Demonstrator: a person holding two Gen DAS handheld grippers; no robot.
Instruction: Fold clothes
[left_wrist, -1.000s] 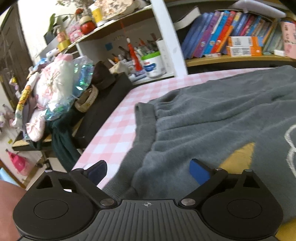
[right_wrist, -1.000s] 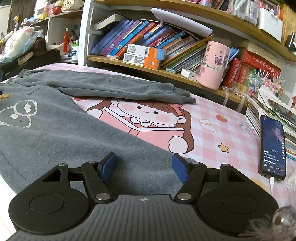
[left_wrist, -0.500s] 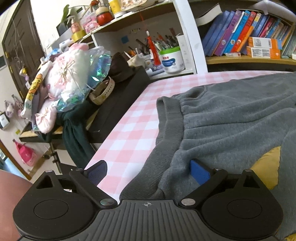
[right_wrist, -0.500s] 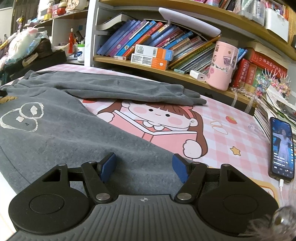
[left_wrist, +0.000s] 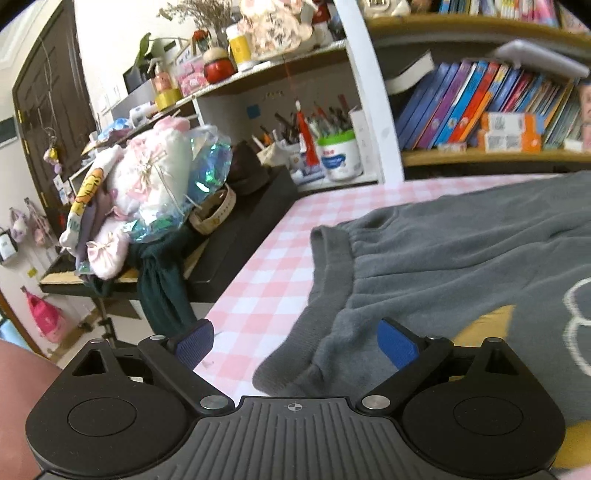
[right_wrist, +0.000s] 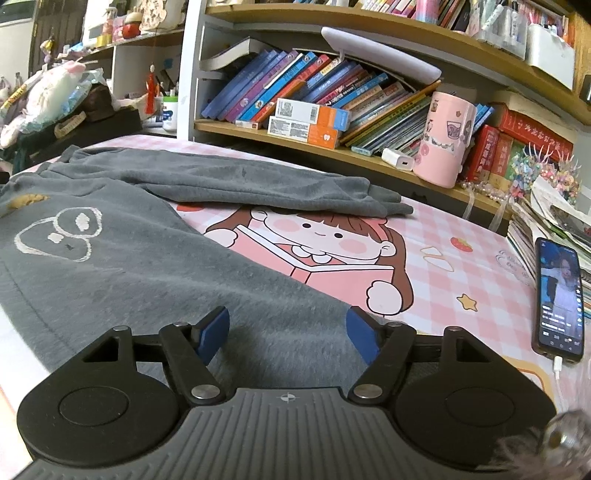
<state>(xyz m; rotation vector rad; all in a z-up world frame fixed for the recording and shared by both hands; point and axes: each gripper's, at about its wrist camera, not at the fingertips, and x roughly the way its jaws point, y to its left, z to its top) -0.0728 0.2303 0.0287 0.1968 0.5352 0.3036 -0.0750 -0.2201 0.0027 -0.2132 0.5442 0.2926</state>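
Note:
Grey fleece trousers (left_wrist: 461, 258) with a ribbed waistband (left_wrist: 325, 280) and a white outline drawing lie flat on a pink checked table cover (left_wrist: 266, 288). My left gripper (left_wrist: 295, 341) is open, its jaws either side of the near corner of the waistband, low over the cloth. In the right wrist view the trousers (right_wrist: 147, 266) spread across the left, one leg (right_wrist: 258, 184) stretched toward the back right. My right gripper (right_wrist: 288, 334) is open, its jaws over the near leg's cloth.
A phone (right_wrist: 559, 299) on a charging cable lies at the right. A pink cup (right_wrist: 445, 138) and books (right_wrist: 314, 92) stand on the low shelf behind. A black box (left_wrist: 236, 236) with soft toys (left_wrist: 147, 184) sits off the table's left edge.
My left gripper has pulled back and lifted slightly, so the waistband's near corner now shows between its jaws. My right gripper has shifted a little to the left over the leg.

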